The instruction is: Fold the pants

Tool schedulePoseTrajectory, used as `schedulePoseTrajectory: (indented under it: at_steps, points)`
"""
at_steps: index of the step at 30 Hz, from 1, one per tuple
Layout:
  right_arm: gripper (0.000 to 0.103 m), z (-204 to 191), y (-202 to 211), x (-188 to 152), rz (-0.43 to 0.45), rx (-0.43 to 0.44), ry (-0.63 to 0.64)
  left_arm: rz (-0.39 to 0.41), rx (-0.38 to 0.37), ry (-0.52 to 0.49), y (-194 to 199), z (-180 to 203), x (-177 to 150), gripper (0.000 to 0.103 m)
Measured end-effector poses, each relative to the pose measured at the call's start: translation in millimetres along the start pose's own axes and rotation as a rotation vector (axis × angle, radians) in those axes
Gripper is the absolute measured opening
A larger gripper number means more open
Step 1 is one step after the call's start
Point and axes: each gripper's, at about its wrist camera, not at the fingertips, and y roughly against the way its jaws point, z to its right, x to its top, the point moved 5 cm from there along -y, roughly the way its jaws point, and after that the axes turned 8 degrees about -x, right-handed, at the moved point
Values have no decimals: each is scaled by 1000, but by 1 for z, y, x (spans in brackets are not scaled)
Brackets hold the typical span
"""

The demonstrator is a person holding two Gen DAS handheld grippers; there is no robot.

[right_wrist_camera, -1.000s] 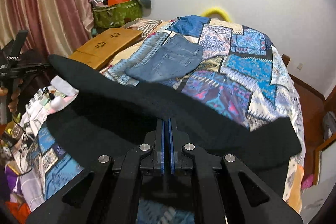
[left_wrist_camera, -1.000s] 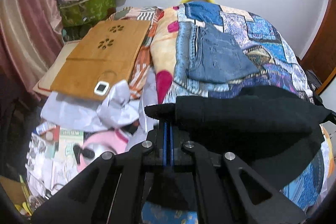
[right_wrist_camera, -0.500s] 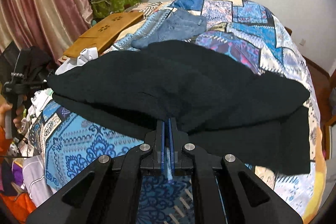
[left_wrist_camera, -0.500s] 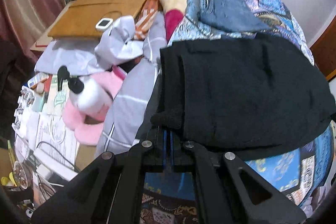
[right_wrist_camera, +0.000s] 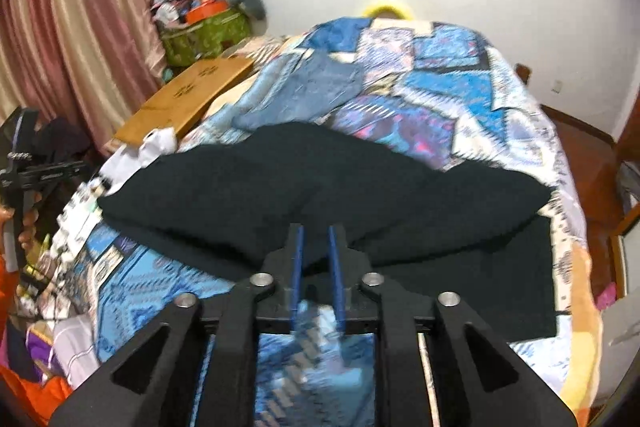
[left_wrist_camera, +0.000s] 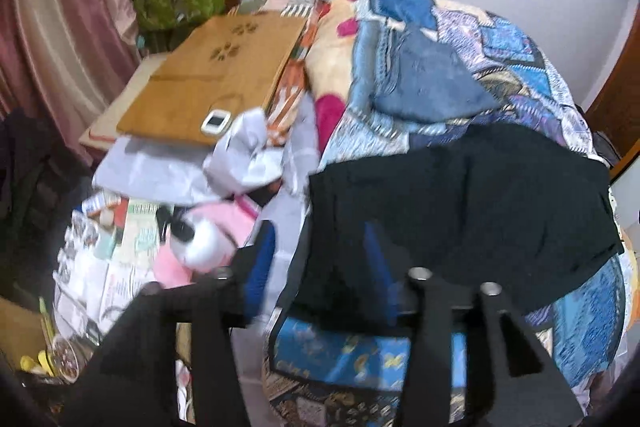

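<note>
Left hand-held gripper (left_wrist_camera: 320, 259) jaws wide apart, empty; right hand-held gripper (right_wrist_camera: 317, 255) jaws apart, empty. Black pants (right_wrist_camera: 320, 183) lie doubled on bed (right_wrist_camera: 460, 107), frame centre. Fold laid down, release step; next likely regrasp one end for another fold.

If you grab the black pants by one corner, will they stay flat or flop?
Probably flop: the black pants drape softly over the patchwork quilt with rounded folds. They look thick, so perhaps slightly heavy. They likely won't slide much on cloth.
</note>
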Motion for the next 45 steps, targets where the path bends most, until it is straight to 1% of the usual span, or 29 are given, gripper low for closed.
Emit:
schedulePoseTrajectory:
  at_steps: [1, 2, 3, 4, 5, 6, 7, 12, 18, 21, 23, 25, 28, 32, 33, 34, 35, 36, 38, 39, 40, 43, 45]
  points:
    - [30, 9, -1, 4, 7, -19, -15, 9, -5, -11, 0, 7, 7, 61]
    - [34, 17, -2, 8, 9, -37, -31, 16, -10, -18, -2, 13, 12, 70]
    - [43, 25, -4, 11, 9, -52, -48, 22, -15, -26, -3, 19, 18, 74]
    - [50, 35, -7, 14, 7, -69, -67, 30, -23, -36, -6, 27, 26, 80]
    - [53, 45, -11, 18, 4, -85, -86, 33, -27, -45, -9, 33, 31, 86]
    - [59, 50, -14, 21, 0, -93, -99, 34, -33, -59, -14, 41, 37, 87]
    - [63, 60, -18, 24, -6, -104, -116, 34, -38, -72, -19, 50, 44, 89]
    - [64, 95, -45, 34, -51, -124, -178, 8, -64, -111, -48, 83, 68, 92]
    - [64, 127, -95, 41, -129, -140, -215, -51, -94, -118, -93, 112, 91, 93]
    - [64, 138, -118, 44, -163, -150, -214, -77, -94, -133, -112, 124, 97, 93]
    - [64, 143, -133, 48, -190, -140, -210, -93, -84, -145, -123, 130, 99, 94]
    - [64, 148, -153, 50, -237, -128, -217, -116, -79, -151, -136, 134, 99, 94]
    - [64, 155, -176, 52, -280, -112, -243, -158, -77, -160, -155, 140, 98, 94]
    - [64, 162, -210, 45, -364, -115, -267, -187, -72, -167, -168, 145, 94, 94]
    - [62, 161, -217, 41, -383, -96, -272, -191, -71, -173, -170, 147, 93, 94]
    - [56, 161, -225, 36, -402, -81, -283, -195, -69, -182, -171, 149, 92, 94]
    - [55, 161, -229, 32, -405, -77, -294, -196, -66, -194, -172, 151, 90, 94]
    - [51, 160, -231, 30, -398, -72, -302, -198, -63, -206, -173, 153, 89, 94]
    - [35, 160, -230, 30, -380, -66, -318, -201, -62, -229, -173, 158, 87, 94]
    - [22, 161, -228, 30, -372, -70, -321, -204, -65, -239, -172, 161, 85, 94]
    - [18, 161, -227, 30, -371, -73, -317, -207, -67, -246, -172, 164, 84, 94]
    - [14, 161, -222, 31, -357, -88, -298, -212, -79, -259, -168, 171, 81, 94]
    - [14, 167, -211, 34, -329, -94, -305, -214, -85, -271, -164, 178, 78, 94]
